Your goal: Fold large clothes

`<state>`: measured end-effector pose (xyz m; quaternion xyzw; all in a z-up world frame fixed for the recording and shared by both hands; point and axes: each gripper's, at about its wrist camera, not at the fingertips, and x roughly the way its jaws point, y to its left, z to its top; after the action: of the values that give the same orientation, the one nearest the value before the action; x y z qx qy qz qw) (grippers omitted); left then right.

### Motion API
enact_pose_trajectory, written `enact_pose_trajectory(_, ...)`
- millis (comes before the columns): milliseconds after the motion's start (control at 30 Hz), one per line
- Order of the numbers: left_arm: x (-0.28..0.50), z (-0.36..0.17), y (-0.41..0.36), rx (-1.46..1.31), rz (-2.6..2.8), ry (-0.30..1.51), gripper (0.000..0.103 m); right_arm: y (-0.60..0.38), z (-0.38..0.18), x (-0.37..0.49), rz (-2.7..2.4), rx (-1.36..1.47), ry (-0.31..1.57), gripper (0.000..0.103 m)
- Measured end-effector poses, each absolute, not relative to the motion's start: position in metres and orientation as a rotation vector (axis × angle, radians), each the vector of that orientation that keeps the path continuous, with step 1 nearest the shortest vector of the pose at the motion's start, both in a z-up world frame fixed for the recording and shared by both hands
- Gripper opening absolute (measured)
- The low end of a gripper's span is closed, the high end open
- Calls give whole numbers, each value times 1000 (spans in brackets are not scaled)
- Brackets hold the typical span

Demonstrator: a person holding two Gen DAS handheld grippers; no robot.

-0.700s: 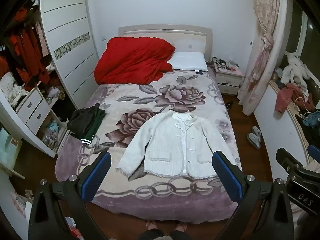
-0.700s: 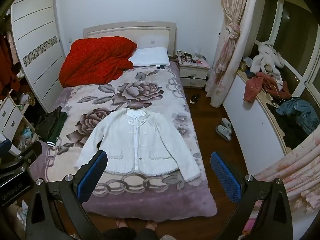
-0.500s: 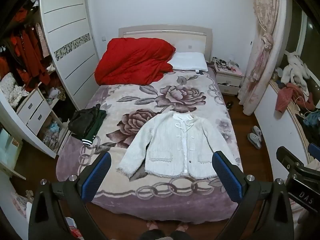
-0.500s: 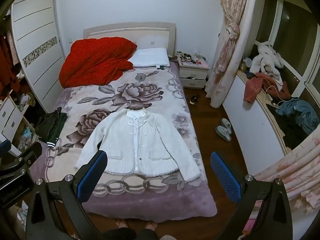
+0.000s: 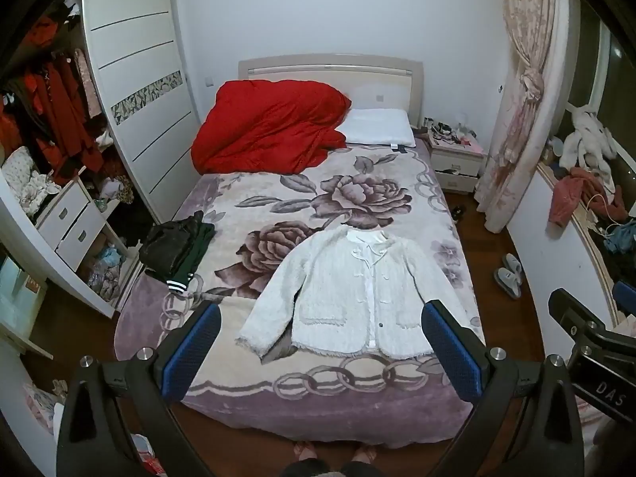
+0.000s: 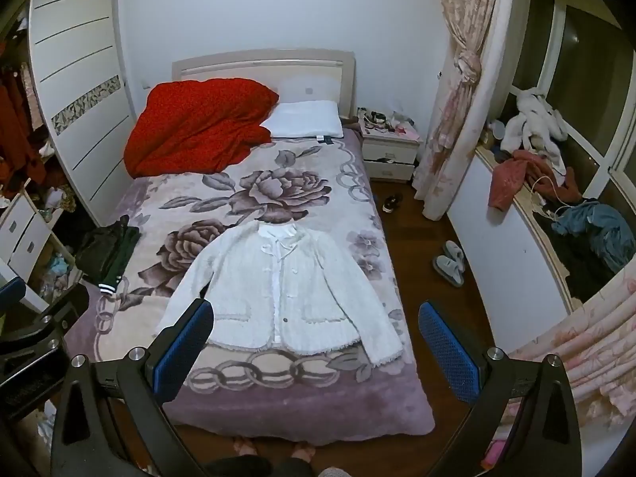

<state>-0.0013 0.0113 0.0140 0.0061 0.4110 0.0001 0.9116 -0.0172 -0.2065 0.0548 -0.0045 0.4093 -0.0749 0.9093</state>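
Note:
A white fuzzy jacket (image 5: 349, 298) (image 6: 286, 294) lies spread flat, front up and sleeves out, on the near half of the bed's floral blanket (image 5: 278, 206) (image 6: 222, 198). My left gripper (image 5: 322, 342) hangs high above the foot of the bed, open, nothing between its blue pads (image 5: 190, 349). My right gripper (image 6: 314, 338) is held likewise, open and empty, well above the jacket's hem. The right tool's body shows at the left view's right edge.
A red quilt (image 5: 266, 131) and white pillow (image 5: 377, 125) lie at the bed's head. Dark folded clothes (image 5: 179, 242) sit on the bed's left edge. Wardrobe and drawers stand left, nightstand (image 5: 457, 159), curtain and cluttered sill right. Slippers (image 6: 449, 262) lie on the floor. The person's feet show at the bed's foot.

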Motion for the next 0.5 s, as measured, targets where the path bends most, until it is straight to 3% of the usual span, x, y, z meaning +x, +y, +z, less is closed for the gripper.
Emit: enact_pose_trajectory(500, -1, 20, 7, 14, -1, 841, 103, -205, 58, -22, -149, -12, 831, 103)
